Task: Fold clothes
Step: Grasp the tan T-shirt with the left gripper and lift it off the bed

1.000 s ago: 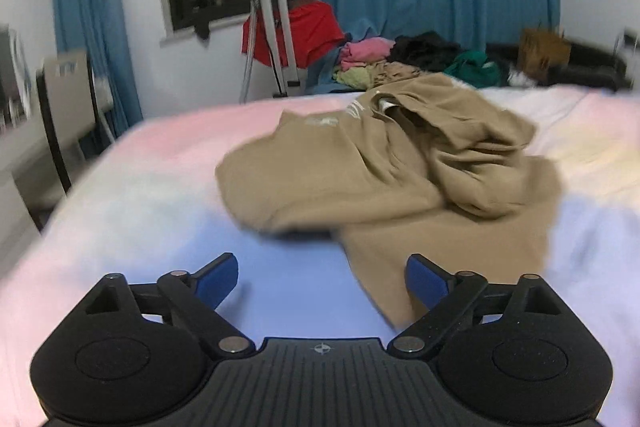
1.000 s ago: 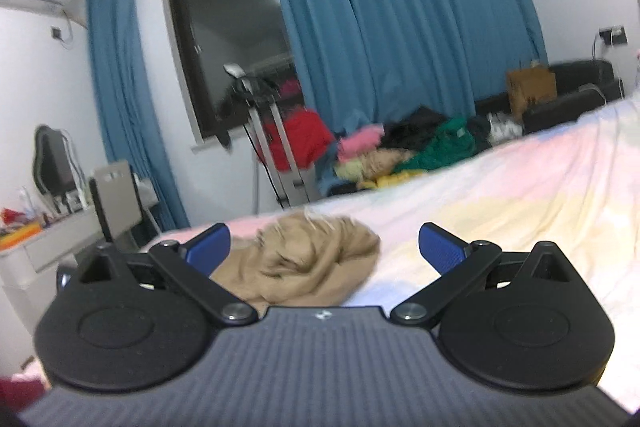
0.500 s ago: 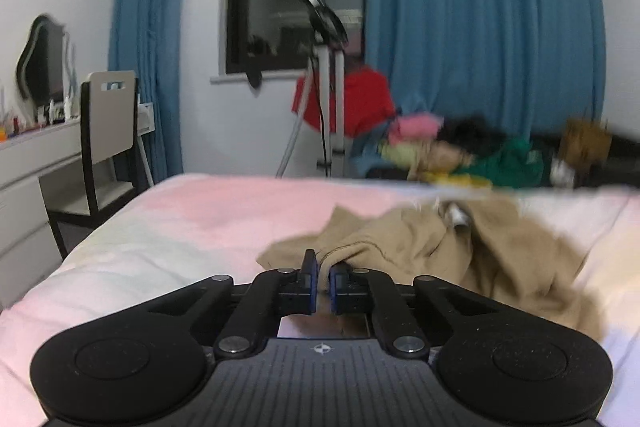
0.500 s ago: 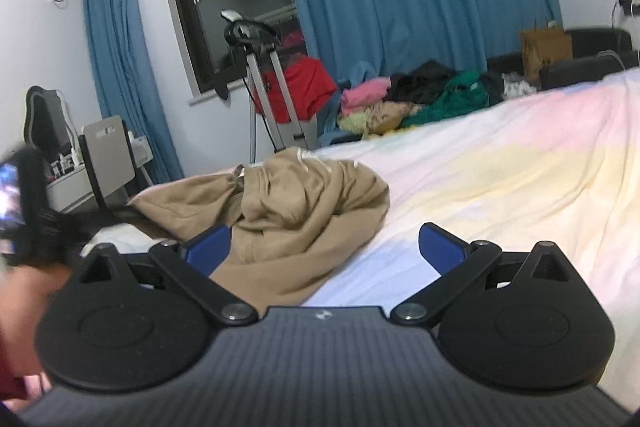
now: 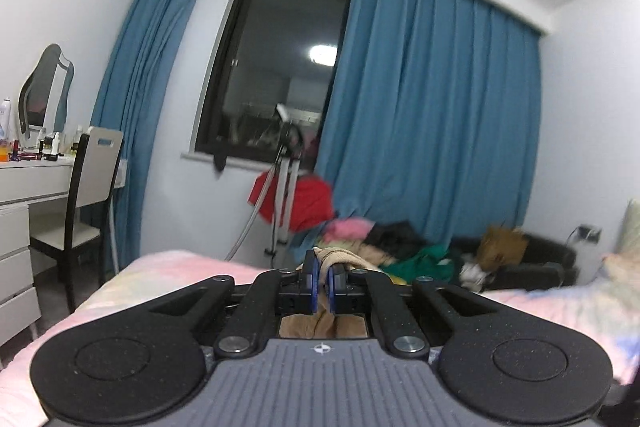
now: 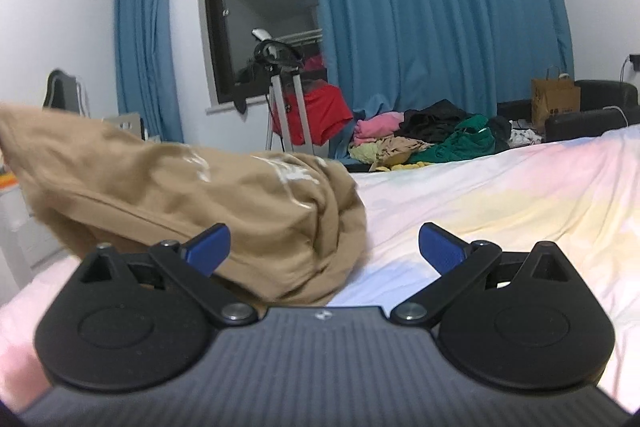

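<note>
A tan garment [image 6: 208, 203] with a pale print is lifted at its left end off the pastel bed sheet [image 6: 500, 195] and slopes down to a bunched heap at centre. My left gripper [image 5: 322, 281] is shut on a fold of the tan garment [image 5: 340, 257] and holds it raised; more tan cloth hangs under its jaws. My right gripper [image 6: 324, 247] is open and empty, low over the bed, its left finger close in front of the heap.
A pile of pink, black and green clothes [image 6: 432, 135] lies past the bed's far edge. A tripod [image 6: 286, 107] with red cloth stands by the window. A paper bag [image 6: 554, 101], a dark sofa, a desk [image 5: 36, 183] and a chair [image 5: 90, 187] stand around.
My left gripper closed on the garment's edge and has lifted it upward, tilting toward the window. The garment's left end rose in the right wrist view. My right gripper stayed open.
</note>
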The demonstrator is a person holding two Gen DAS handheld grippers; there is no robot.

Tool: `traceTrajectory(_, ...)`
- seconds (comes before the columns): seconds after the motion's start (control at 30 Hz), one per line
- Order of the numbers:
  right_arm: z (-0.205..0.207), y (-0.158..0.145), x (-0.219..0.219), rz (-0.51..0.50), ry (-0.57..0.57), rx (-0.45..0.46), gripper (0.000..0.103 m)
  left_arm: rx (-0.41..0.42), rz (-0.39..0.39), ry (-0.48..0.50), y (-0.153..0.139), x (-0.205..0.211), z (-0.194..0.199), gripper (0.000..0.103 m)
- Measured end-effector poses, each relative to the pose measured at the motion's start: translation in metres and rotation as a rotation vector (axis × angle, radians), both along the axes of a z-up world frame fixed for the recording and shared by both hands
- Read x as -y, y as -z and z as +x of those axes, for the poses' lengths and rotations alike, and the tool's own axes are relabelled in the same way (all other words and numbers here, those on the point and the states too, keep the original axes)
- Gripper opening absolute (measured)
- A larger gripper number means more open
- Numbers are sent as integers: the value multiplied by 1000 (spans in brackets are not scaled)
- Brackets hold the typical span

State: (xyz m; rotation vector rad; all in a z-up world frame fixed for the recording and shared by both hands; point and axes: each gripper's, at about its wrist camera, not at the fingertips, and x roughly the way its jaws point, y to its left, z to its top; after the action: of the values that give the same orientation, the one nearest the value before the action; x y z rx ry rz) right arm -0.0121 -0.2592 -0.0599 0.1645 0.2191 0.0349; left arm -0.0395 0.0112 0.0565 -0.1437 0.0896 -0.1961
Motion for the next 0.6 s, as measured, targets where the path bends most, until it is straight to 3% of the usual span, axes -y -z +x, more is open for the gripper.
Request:
traceTrajectory(0.13, -16, -9, -13, 18, -48, -45, 102, 52, -49, -4, -9, -24, -41, 5)
traceTrajectory(0.27, -27, -4, -44, 0, -164, -114, 102, 43, -117, -29, -2, -53, -56, 5)
traceTrajectory(0.43, -15, 24, -97, -58, -306, -251, 74, -9, -124, -73, 12, -82, -54, 5)
traceTrajectory(0.6, 15, 52, -139, -145, -355, -295, 70, -77, -130, -116, 28, -110, -35, 5)
